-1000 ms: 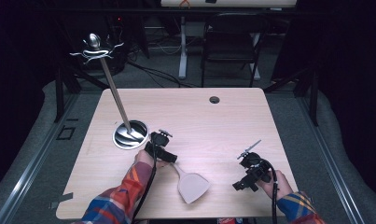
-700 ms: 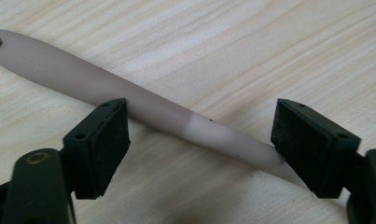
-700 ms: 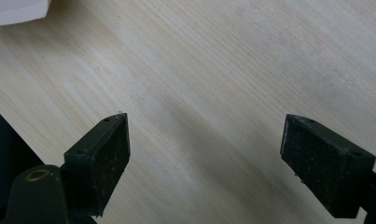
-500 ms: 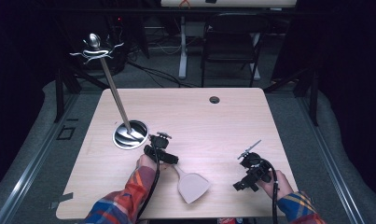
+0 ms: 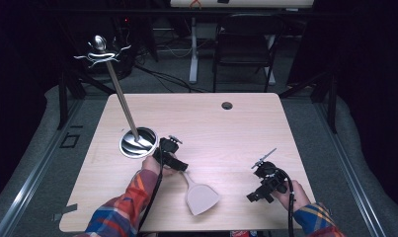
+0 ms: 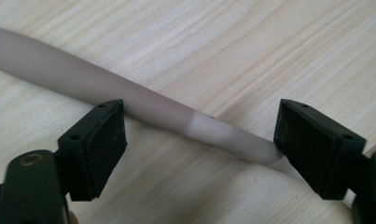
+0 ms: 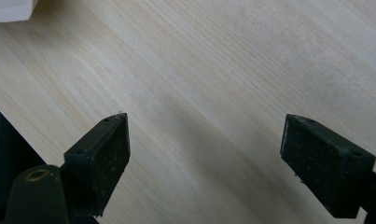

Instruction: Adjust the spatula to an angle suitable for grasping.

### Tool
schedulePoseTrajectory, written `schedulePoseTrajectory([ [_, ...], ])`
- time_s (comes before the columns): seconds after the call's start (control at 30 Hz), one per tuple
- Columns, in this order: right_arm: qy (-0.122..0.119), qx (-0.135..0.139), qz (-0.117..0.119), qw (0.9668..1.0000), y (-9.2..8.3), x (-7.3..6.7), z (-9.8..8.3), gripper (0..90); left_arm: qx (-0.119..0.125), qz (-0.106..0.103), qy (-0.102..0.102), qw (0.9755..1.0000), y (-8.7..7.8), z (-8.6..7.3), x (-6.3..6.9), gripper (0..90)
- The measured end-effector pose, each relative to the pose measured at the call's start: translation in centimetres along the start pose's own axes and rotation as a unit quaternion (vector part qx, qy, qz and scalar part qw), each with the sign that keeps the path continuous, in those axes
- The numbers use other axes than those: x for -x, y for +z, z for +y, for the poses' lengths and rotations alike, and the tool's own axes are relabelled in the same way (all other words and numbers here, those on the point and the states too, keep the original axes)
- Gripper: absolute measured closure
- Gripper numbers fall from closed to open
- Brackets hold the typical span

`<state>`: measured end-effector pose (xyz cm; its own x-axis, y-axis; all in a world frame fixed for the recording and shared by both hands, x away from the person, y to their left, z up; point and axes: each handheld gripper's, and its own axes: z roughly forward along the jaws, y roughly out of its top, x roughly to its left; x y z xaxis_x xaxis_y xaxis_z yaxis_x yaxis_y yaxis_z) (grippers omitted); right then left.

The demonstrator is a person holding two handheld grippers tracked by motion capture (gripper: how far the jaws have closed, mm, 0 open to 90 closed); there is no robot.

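Observation:
A pale grey spatula (image 5: 201,196) lies flat on the wooden table (image 5: 226,133), blade toward the front edge and handle pointing up-left. My left gripper (image 5: 179,165) is lowered over the handle end. In the left gripper view the handle (image 6: 129,98) runs slantwise between the two wide-apart pads (image 6: 101,140) of that gripper (image 6: 199,116). The jaws have just closed a little, but they do not clamp the handle. My right gripper (image 5: 252,197) rests at the front right, open over bare wood (image 7: 204,140).
A metal stand with a round shiny base (image 5: 137,143), a slanted pole and curled hooks at the top (image 5: 100,52) stands at the table's left. A cable hole (image 5: 227,105) sits near the far edge. A dark chair (image 5: 243,49) is behind the table.

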<state>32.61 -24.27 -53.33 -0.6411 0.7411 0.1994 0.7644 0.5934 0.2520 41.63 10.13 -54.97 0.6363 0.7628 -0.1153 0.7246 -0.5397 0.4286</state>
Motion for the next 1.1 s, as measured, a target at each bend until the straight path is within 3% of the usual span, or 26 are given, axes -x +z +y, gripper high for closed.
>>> schedulePoseTrajectory([
  [0.1, 0.001, 0.000, -0.002, 1.0000, 0.1, 0.1, 0.0, 15.3, 0.001, -0.033, 0.015, 0.9993, -0.5, 0.1, -1.2, 23.2],
  [0.17, 0.002, -0.003, -0.005, 1.0000, 0.1, 0.1, 0.0, 15.3, 0.007, -0.042, -0.012, 0.9990, -0.7, -0.1, -1.8, 31.4],
  [0.2, 0.006, 0.000, 0.002, 1.0000, 0.1, 0.1, 0.0, 15.3, 0.010, -0.039, -0.028, 0.9988, -0.6, -0.2, -1.8, 33.1],
  [0.27, 0.003, -0.006, -0.003, 1.0000, 0.1, 0.1, 0.0, 15.3, 0.007, -0.002, -0.065, 0.9978, -0.3, -0.1, -1.3, 22.9],
  [0.33, 0.004, -0.001, -0.003, 1.0000, 0.2, 0.1, 0.0, 15.3, 0.003, 0.023, -0.102, 0.9945, 0.3, -0.3, -0.4, 16.2],
  [0.4, 0.000, -0.005, -0.008, 1.0000, 0.2, 0.1, 0.0, 15.3, 0.009, 0.036, -0.126, 0.9913, 0.9, -0.5, 0.7, 13.5],
  [0.47, 0.004, -0.001, -0.006, 1.0000, 0.2, 0.1, 0.0, 15.3, 0.013, 0.050, -0.114, 0.9921, 1.3, -0.5, 1.8, 10.3],
  [0.53, 0.006, -0.003, -0.003, 1.0000, 0.1, 0.1, 0.0, 15.3, 0.011, 0.056, -0.109, 0.9924, 1.4, -0.4, 2.2, 12.8],
  [0.57, 0.008, 0.000, 0.002, 1.0000, 0.1, 0.1, 0.0, 15.3, 0.009, 0.081, -0.088, 0.9927, 1.5, -0.3, 2.6, 16.3],
  [0.6, 0.004, 0.000, 0.002, 1.0000, 0.1, 0.1, -0.1, 15.3, 0.009, 0.088, -0.077, 0.9930, 1.5, -0.3, 2.7, 20.8],
  [0.63, 0.001, 0.000, -0.005, 1.0000, 0.1, 0.2, -0.1, 15.3, 0.010, 0.084, -0.073, 0.9937, 1.4, -0.3, 2.6, 23.9],
  [0.73, 0.007, 0.003, 0.003, 1.0000, 0.1, 0.1, -0.1, 15.3, 0.007, 0.073, -0.068, 0.9950, 1.3, -0.3, 2.5, 26.7],
  [0.77, 0.004, -0.002, -0.003, 1.0000, 0.1, 0.1, -0.1, 15.3, 0.004, 0.056, -0.060, 0.9966, 1.1, -0.2, 2.2, 28.2],
  [0.83, 0.003, -0.003, -0.003, 1.0000, 0.1, 0.0, 0.0, 15.3, -0.001, 0.045, -0.053, 0.9976, 1.0, -0.1, 1.9, 31.3],
  [1.1, 0.004, -0.003, -0.001, 1.0000, 0.1, 0.1, 0.0, 15.3, -0.010, 0.009, -0.027, 0.9995, 0.3, -0.1, 0.7, 46.8],
])
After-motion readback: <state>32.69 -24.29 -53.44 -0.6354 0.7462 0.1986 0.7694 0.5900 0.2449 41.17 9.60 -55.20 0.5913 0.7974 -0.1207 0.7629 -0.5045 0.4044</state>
